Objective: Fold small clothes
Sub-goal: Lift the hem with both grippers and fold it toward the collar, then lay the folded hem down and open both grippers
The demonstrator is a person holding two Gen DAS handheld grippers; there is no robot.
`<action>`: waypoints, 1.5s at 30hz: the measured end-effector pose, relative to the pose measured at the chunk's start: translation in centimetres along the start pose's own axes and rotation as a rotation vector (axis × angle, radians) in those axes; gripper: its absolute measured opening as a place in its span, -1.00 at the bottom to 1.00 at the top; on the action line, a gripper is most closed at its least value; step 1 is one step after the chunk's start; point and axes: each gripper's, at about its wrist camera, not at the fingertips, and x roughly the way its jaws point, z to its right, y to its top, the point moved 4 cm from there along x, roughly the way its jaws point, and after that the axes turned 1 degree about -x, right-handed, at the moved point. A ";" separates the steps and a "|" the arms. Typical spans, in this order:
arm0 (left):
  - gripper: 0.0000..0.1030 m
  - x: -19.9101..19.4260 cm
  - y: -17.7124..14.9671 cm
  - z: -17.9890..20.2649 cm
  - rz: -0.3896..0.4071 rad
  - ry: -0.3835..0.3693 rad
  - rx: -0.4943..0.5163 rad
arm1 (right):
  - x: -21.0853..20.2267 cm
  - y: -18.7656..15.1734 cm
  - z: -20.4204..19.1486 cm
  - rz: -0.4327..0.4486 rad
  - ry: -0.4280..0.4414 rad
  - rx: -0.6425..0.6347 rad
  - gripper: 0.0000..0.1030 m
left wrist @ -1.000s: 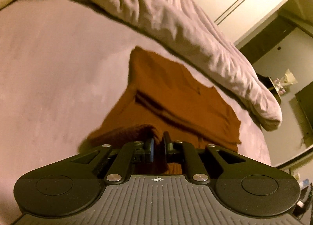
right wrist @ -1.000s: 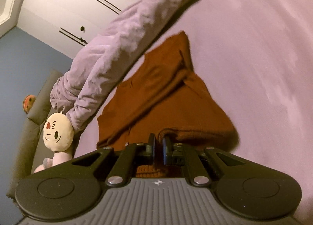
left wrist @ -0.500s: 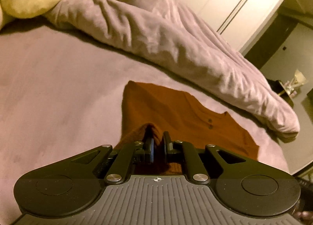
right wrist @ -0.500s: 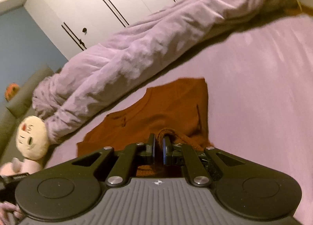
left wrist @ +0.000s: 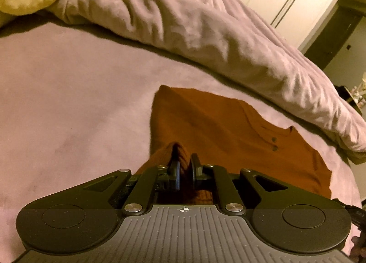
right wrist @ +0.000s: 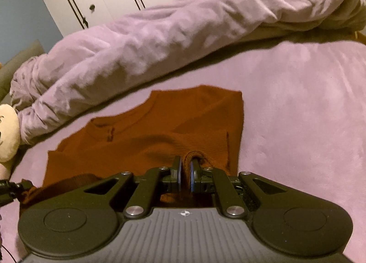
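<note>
both tongs, left gripper (left wrist: 183, 160) and right gripper (right wrist: 185, 162), are each pinching a bunched fold of the rust-orange shirt (left wrist: 228, 130) lying on the purple bedspread (left wrist: 68, 103).

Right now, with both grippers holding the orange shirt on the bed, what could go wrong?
1. The left gripper and right gripper each pinch only a small bunch of the orange shirt; the cloth may slip out.
2. Uneven pulling may leave the fold crooked.
3. The rumpled blanket lies close behind the shirt; a long forward move could catch it.
</note>
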 end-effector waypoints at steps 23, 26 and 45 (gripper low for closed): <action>0.73 -0.4 1.4 -1.2 0.101 0.008 0.132 | -1.2 2.2 0.7 0.145 -0.013 -0.214 0.11; 0.82 1.1 0.7 -1.0 0.003 -0.026 0.170 | 0.1 1.8 0.4 0.095 -0.017 -0.280 0.11; -0.55 4.3 0.5 -1.4 -0.093 -0.004 0.135 | 5.7 2.1 -1.7 -0.041 0.009 -0.417 -0.86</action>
